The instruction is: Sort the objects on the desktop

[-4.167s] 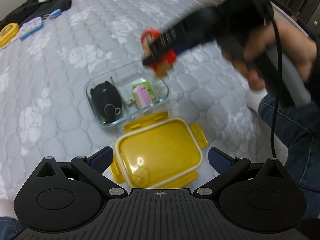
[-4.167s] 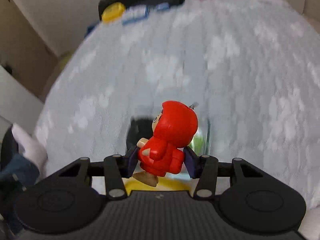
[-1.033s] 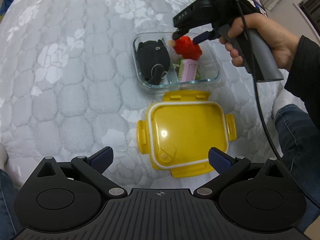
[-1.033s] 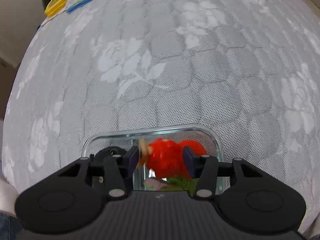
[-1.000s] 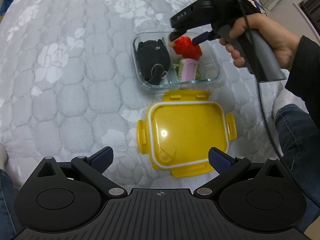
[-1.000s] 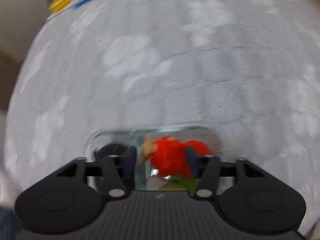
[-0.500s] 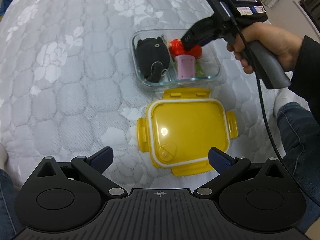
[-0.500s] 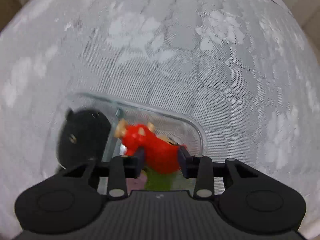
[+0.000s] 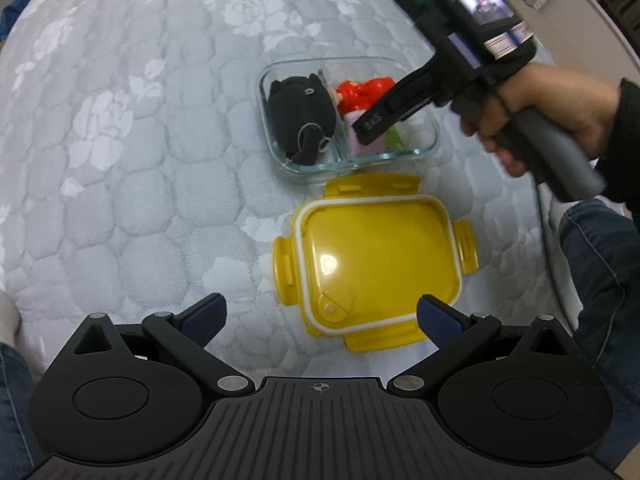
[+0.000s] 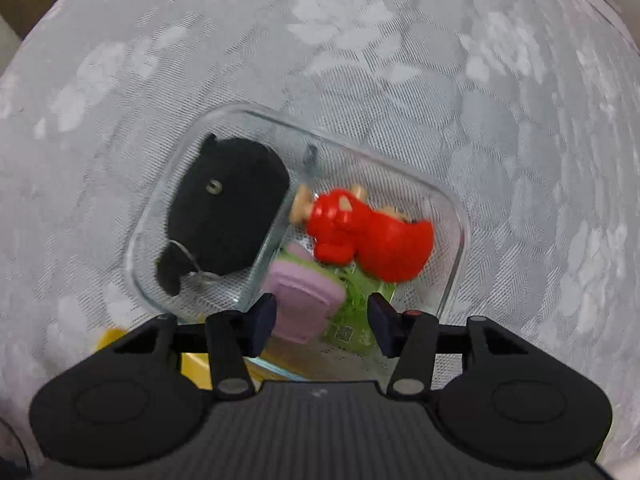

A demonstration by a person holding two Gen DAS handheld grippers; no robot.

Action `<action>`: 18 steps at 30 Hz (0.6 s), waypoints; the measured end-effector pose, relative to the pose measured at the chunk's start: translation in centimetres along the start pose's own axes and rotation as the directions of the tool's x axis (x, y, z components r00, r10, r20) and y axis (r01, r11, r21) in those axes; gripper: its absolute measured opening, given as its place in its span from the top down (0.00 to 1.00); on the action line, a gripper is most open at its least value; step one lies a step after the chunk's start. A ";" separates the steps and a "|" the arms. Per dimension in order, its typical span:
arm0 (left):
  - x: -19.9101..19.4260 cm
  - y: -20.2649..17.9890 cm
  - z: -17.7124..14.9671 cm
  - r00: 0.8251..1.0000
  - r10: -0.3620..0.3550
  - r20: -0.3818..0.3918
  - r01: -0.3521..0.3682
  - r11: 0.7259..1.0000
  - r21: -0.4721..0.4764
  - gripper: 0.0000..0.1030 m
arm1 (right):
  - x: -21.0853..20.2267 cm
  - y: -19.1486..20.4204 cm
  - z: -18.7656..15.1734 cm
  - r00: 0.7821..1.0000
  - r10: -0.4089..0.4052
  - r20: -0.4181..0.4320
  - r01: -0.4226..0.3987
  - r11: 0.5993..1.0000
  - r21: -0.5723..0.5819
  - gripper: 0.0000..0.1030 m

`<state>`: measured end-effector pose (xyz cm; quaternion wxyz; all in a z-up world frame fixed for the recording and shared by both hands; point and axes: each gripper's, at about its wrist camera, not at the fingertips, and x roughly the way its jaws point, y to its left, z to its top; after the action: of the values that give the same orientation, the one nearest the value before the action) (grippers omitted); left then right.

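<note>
While the red figurine [image 10: 368,232] lies on its side in the right-hand compartment of the glass container [image 10: 456,248], free of any grip, the right gripper [image 10: 322,320] hangs above it pointing almost straight down, its jaws having just been opening and now standing apart with nothing pressed between them. Beneath those jaws sit a pink toy [image 10: 304,300] and a green packet [image 10: 356,312], touching the figurine; a black plush keychain [image 10: 228,220] fills the other compartment across the glass divider. From the left wrist view the person's right hand [image 9: 532,120] is seen wrapped round the grey handle, the tool slanting down over the container's right half and hiding most of the pink toy. That view alone shows the yellow lid [image 9: 372,260] lying flat on the quilted grey mattress [image 9: 120,160] just beside the container, and the left gripper [image 9: 320,316] held steeply downward near the lid, fingers [image 9: 204,316] spread wide and empty.
</note>
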<state>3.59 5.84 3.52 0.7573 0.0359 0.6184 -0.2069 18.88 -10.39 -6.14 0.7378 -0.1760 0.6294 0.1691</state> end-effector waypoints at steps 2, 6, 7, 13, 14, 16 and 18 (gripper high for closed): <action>-0.1 -0.1 0.1 1.000 -0.003 0.000 0.003 1.000 0.003 0.00 | 0.2 -0.1 -0.3 1.000 0.029 0.000 -0.029 0.999 0.027 0.59; -0.4 -0.3 0.4 1.000 -0.005 0.008 0.005 1.000 0.004 0.00 | -1.7 -0.1 -1.1 0.998 -0.001 0.058 0.000 1.000 0.029 0.96; -0.5 -0.3 0.5 1.000 -0.004 0.012 0.004 1.000 0.003 0.00 | -2.2 -0.6 -1.4 0.997 0.008 0.070 -0.012 0.998 0.056 0.98; -0.4 -0.5 0.9 1.000 0.004 0.019 -0.004 1.000 -0.003 0.00 | -7.2 -6.1 -4.2 0.952 0.234 0.199 -0.286 0.909 0.302 0.98; -0.2 -0.5 0.9 1.000 0.006 0.015 -0.006 1.000 -0.007 0.00 | -7.8 -6.9 -4.6 0.938 0.265 0.225 -0.330 0.882 0.337 0.98; 0.1 -0.4 0.8 1.000 0.014 0.004 -0.014 1.000 -0.014 0.00 | -8.3 -8.1 -4.9 0.920 0.301 0.250 -0.377 0.856 0.354 0.93; 0.4 -0.3 0.6 1.000 0.021 -0.007 -0.021 1.000 -0.017 0.00 | -8.9 -7.6 -4.7 0.940 0.232 0.252 -0.301 0.911 0.283 0.73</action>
<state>4.12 5.28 3.37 0.7575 0.0369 0.6224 -0.1935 17.05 -19.53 2.28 0.7893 0.0519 0.5838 0.1832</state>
